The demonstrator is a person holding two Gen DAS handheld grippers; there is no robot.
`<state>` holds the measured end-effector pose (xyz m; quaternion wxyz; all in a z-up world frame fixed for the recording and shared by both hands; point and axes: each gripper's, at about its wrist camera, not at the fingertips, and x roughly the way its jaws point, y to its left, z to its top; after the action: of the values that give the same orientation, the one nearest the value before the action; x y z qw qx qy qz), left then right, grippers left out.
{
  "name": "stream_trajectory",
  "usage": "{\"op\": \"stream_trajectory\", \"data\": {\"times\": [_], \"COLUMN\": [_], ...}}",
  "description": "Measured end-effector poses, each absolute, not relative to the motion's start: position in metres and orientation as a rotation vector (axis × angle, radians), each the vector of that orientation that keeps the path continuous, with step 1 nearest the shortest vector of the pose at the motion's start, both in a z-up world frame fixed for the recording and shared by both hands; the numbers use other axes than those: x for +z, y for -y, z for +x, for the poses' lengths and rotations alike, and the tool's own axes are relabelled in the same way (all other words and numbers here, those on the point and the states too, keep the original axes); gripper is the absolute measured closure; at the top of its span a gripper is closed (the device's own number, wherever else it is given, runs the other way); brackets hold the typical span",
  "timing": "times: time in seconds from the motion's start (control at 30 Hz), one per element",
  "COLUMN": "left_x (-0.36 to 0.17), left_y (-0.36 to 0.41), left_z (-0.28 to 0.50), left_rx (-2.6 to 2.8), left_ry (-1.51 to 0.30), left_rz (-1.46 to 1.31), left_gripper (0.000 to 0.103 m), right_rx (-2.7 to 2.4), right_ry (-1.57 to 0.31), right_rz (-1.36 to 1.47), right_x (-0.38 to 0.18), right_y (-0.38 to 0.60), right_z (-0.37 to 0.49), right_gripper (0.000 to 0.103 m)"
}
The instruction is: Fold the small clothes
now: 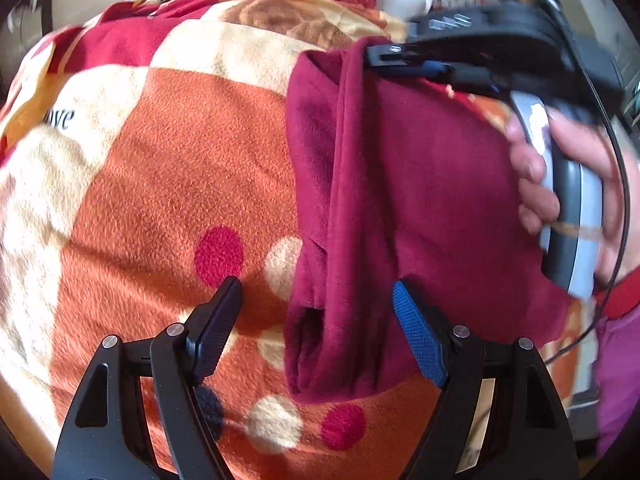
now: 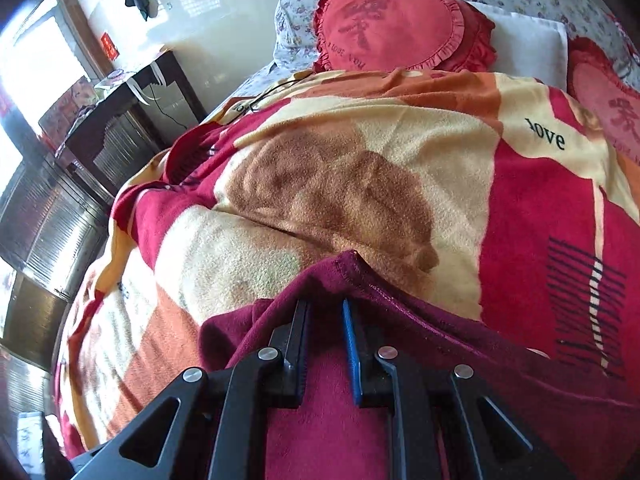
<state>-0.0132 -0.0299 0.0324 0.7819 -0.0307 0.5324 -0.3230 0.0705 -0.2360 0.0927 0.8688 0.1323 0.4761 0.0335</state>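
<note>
While pinching the far edge of the soft maroon fleece garment [image 1: 420, 200] on the orange patterned blanket [image 1: 168, 184], right gripper [image 2: 325, 344] mid-fold; left gripper [image 1: 316, 320] gaping, empty, straddling the near hem; next, pinning that hem

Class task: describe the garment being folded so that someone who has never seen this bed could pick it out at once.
Start at the orange, cream and red patterned blanket covering the bed. On it lies a dark maroon garment, partly folded, one edge pinched by the right gripper. Unlike the blanket, it is plain.
</note>
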Motion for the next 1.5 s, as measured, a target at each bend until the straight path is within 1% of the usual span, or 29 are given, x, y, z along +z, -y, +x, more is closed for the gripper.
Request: {"op": "stream_trajectory", "data": {"times": [0.03, 0.07, 0.1, 0.13, 0.17, 0.27, 0.5, 0.53, 0.6, 0.63, 0.67, 0.7, 0.77, 0.8, 0.87, 1.07, 1.13, 1.17, 1.2, 1.23, 1.33, 1.5], "left_x": [0.034, 0.034, 0.034, 0.034, 0.032, 0.029, 0.028, 0.028, 0.028, 0.029, 0.028, 0.028, 0.027, 0.027, 0.026, 0.019, 0.023, 0.027, 0.032, 0.039, 0.063, 0.113], "left_y": [0.026, 0.022, 0.02, 0.019, 0.019, 0.016, 0.018, 0.021, 0.025, 0.029, 0.031, 0.033, 0.039, 0.043, 0.051, 0.069, 0.075, 0.076, 0.077, 0.079, 0.083, 0.106], "left_z": [-0.014, -0.014, -0.014, -0.014, -0.014, -0.014, -0.018, -0.02, -0.019, -0.017, -0.015, -0.014, -0.007, -0.004, 0.001, 0.006, 0.008, 0.007, 0.004, 0.001, -0.011, -0.035], "left_rx": [-0.712, -0.723, -0.723, -0.719, -0.713, -0.709, -0.693, -0.691, -0.691, -0.691, -0.691, -0.69, -0.689, -0.693, -0.7, -0.738, -0.775, -0.787, -0.783, -0.787, -0.813, -0.915], "left_ry": [-1.147, -1.143, -1.141, -1.141, -1.142, -1.166, -1.143, -1.141, -1.137, -1.134, -1.131, -1.127, -1.125, -1.124, -1.124, -1.124, -1.128, -1.134, -1.121, -1.098, -1.046, -0.966], "left_rz": [-0.101, -0.13, -0.138, -0.133, -0.129, -0.144, -0.117, -0.113, -0.105, -0.103, -0.1, -0.096, -0.094, -0.091, -0.08, -0.066, -0.064, -0.064, -0.055, -0.037, -0.023, -0.026], "left_gripper": [0.025, 0.025, 0.025, 0.025, 0.025, 0.025, 0.025, 0.025, 0.025, 0.025, 0.025, 0.025, 0.025, 0.025, 0.025, 0.026, 0.06, 0.064, 0.07, 0.074, 0.077, 0.078], "right_rx": [0.07, 0.079, 0.093, 0.118, 0.142, 0.143, -0.01, -0.045, -0.065, -0.083, -0.088, -0.056, -0.006, 0.024, 0.084, 0.137, 0.15, 0.153, 0.158, 0.162, 0.17, 0.16], "right_ry": [-0.987, -0.967, -0.955, -0.943, -0.939, -1.018, -1.118, -1.113, -1.091, -1.073, -1.061, -1.061, -1.058, -1.057, -1.045, -1.005, -0.99, -0.985, -0.98, -0.971, -0.935, -0.866], "right_rz": [0.286, 0.307, 0.324, 0.354, 0.384, 0.35, 0.038, -0.05, -0.131, -0.156, -0.159, -0.128, -0.059, -0.007, 0.124, 0.27, 0.295, 0.297, 0.3, 0.303, 0.314, 0.351], "right_x": [0.099, 0.107, 0.112, 0.118, 0.122, 0.119, 0.084, 0.078, 0.074, 0.074, 0.076, 0.079, 0.09, 0.095, 0.105, 0.112, 0.114, 0.114, 0.116, 0.119, 0.131, 0.16], "right_y": [0.237, 0.237, 0.235, 0.233, 0.229, 0.209, 0.156, 0.145, 0.138, 0.139, 0.145, 0.154, 0.17, 0.178, 0.199, 0.224, 0.225, 0.225, 0.226, 0.227, 0.236, 0.266], "right_z": [0.066, 0.058, 0.053, 0.048, 0.044, 0.051, 0.075, 0.077, 0.075, 0.073, 0.07, 0.068, 0.062, 0.059, 0.05, 0.033, 0.027, 0.025, 0.022, 0.019, 0.006, -0.024], "right_gripper": [0.076, 0.048, 0.031, 0.008, 0.006, 0.006, 0.005, 0.005, 0.02, 0.037, 0.045, 0.049, 0.074, 0.078, 0.082, 0.085, 0.085, 0.085, 0.085, 0.085, 0.086, 0.086]}}
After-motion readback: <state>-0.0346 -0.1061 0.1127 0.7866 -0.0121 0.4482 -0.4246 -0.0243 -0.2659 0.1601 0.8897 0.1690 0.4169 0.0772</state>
